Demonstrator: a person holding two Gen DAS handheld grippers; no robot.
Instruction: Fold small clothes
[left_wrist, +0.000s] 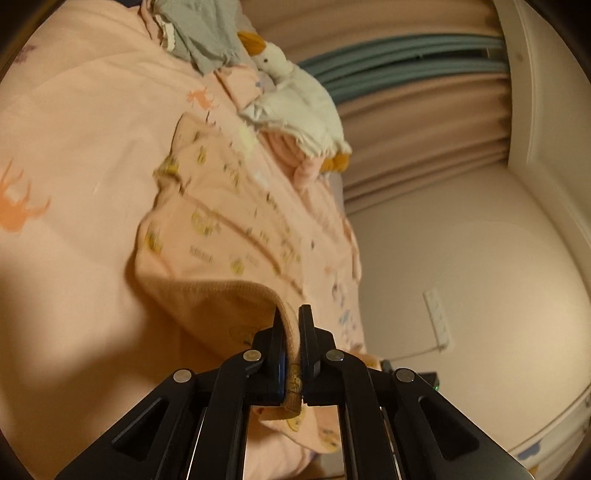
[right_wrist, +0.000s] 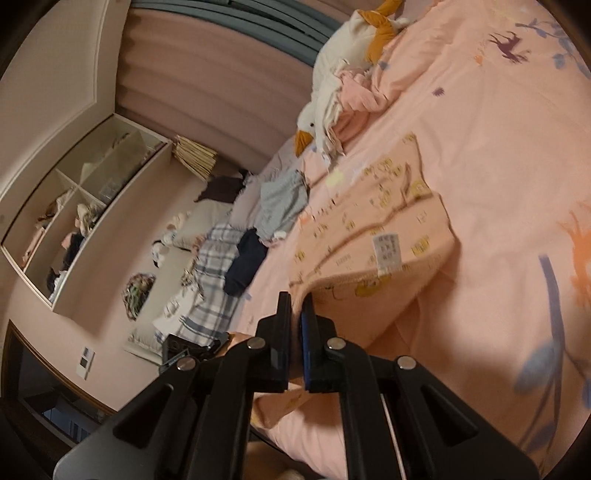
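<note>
Stretching away from me over the bed (left_wrist: 74, 110), the small peach garment (left_wrist: 229, 221) has its ribbed hem lifted at the near end, where both of my tongs grip it; the far end lies on the pink bedspread. Its long axis runs from the tongs towards the plush goose (left_wrist: 295, 96). A white care label (right_wrist: 387, 251) is sewn on the garment near the hem; its print is too blurred to read, as are the small yellow motifs scattered over the fabric. My left tongs (left_wrist: 291, 332) are clenched on one part of the hem, my right tongs (right_wrist: 295, 317) on another. A grey garment (right_wrist: 282, 201) lies further off, beside a dark one and a plaid cloth (right_wrist: 214, 266).
</note>
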